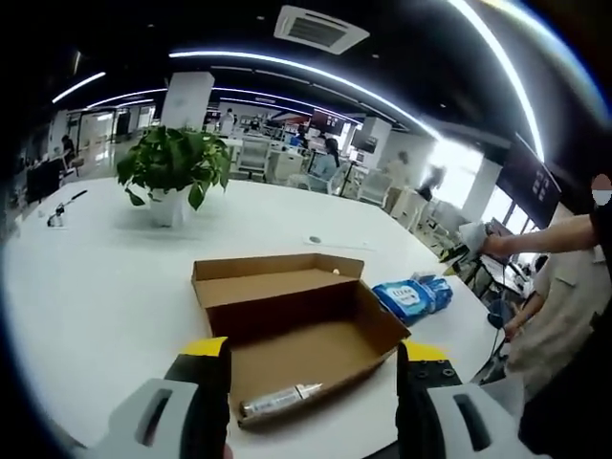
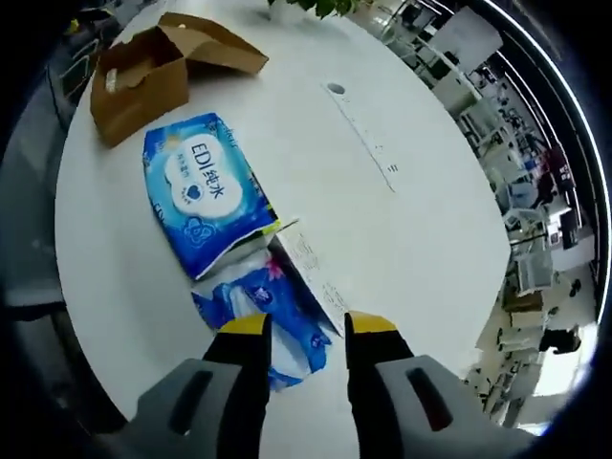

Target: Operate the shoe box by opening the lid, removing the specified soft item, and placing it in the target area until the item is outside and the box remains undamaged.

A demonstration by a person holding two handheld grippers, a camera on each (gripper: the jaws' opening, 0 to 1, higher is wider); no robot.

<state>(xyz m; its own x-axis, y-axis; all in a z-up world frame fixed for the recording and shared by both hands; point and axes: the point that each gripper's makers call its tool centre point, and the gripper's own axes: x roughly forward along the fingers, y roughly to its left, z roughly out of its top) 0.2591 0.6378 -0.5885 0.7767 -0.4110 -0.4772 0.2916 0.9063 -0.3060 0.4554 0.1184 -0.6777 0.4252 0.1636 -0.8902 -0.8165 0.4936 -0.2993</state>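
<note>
Step in hand, as I judge it: placing. The shoe box (image 1: 296, 330) stands open on the white table (image 1: 96, 287), lid flap folded back on the far side, and the soft items already lie outside it.

Box contents, left gripper view: one slim silver tube (image 1: 277, 402) along the near wall; the rest of the floor is bare cardboard. No tears or crushed corners visible from this side.

Outside the box, right gripper view: a blue wet-wipe pack (image 2: 203, 191) lies flat on the table just beside the box, and touching its near end is a smaller blue tissue pack (image 2: 273, 320) with a white paper slip (image 2: 311, 268) alongside.

Left gripper (image 1: 314, 356): jaws wide apart, holding nothing, poised at the near edge of the box.

Right gripper (image 2: 306, 330): jaws parted, straddling the near end of the tissue pack; cannot tell whether the pads touch it.

Next move, my guess: if the tissue pack is the specified item, back the right gripper off it cleanly, without dragging it toward the box.
</note>
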